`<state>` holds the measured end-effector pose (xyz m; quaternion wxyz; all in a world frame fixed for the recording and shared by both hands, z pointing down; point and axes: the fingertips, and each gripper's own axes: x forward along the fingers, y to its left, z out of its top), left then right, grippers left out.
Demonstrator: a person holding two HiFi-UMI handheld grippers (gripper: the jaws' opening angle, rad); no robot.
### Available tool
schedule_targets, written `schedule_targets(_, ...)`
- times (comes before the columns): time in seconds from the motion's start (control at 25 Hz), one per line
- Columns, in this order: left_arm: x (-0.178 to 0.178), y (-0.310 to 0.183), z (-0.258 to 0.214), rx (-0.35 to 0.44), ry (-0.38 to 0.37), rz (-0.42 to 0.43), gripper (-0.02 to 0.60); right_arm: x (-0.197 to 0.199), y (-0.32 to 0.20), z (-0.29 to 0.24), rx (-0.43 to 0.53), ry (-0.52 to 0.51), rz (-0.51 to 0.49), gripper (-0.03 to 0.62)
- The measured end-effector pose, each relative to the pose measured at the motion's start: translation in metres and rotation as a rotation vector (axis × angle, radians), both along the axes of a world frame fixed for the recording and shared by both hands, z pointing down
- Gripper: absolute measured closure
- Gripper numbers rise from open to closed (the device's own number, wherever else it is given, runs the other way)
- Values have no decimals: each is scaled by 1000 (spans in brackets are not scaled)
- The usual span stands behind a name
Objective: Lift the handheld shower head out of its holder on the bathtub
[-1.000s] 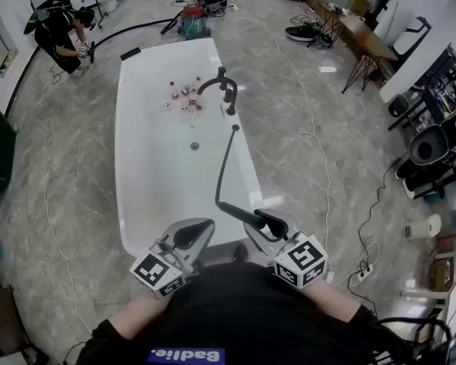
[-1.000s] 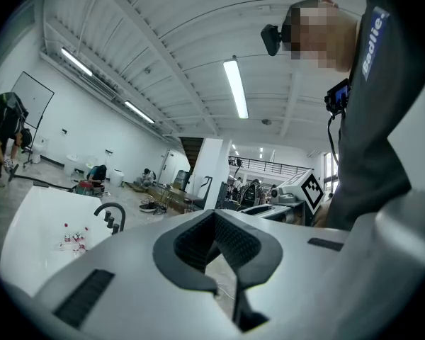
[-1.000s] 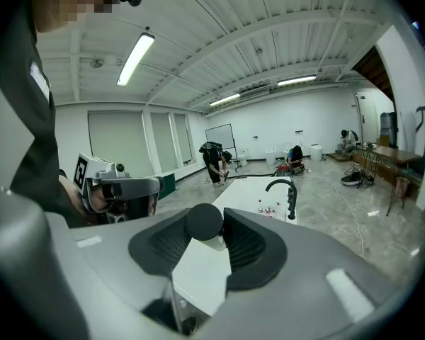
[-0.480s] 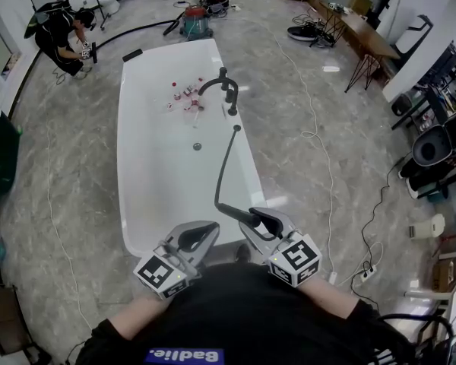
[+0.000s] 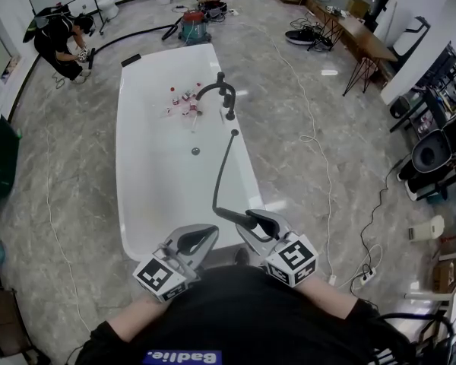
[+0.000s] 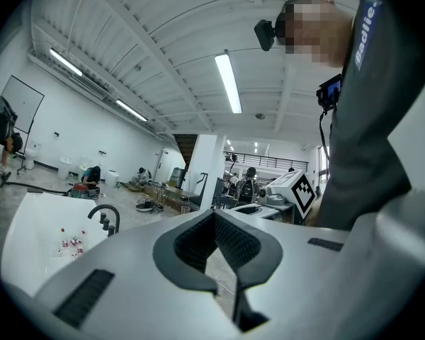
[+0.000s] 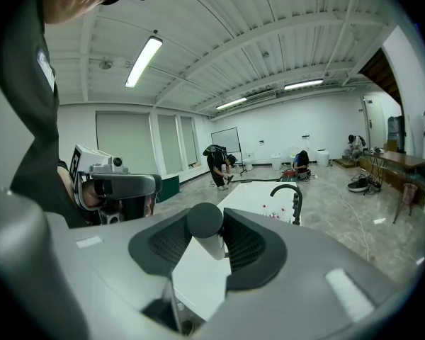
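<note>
Right gripper (image 5: 252, 220) clenched on the handheld shower head (image 5: 229, 216) above the near right corner of the bathtub (image 5: 129, 166); left gripper (image 5: 200, 238) closed, empty. Lift-out looks done; next I must leave its hose (image 5: 219, 169) slack.

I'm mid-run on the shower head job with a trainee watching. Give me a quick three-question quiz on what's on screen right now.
1. Multiple choice: the right gripper has its jaws closed on: A a sponge; B the shower head; C a towel.
2. True or false: the left gripper has its jaws together with nothing between them.
3. Fill in: the small red and white items in the bathtub lie close to the black ___.
Key: 1 B. 2 True. 3 faucet.
</note>
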<state>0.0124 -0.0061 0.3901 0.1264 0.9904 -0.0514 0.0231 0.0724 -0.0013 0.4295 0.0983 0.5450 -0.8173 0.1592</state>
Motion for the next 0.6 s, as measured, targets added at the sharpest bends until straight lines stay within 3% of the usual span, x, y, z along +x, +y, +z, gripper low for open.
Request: schedule_targets(0.6,2,0,-3,3,-10,10,581,2,-1,-1,-11,-11,-3,462)
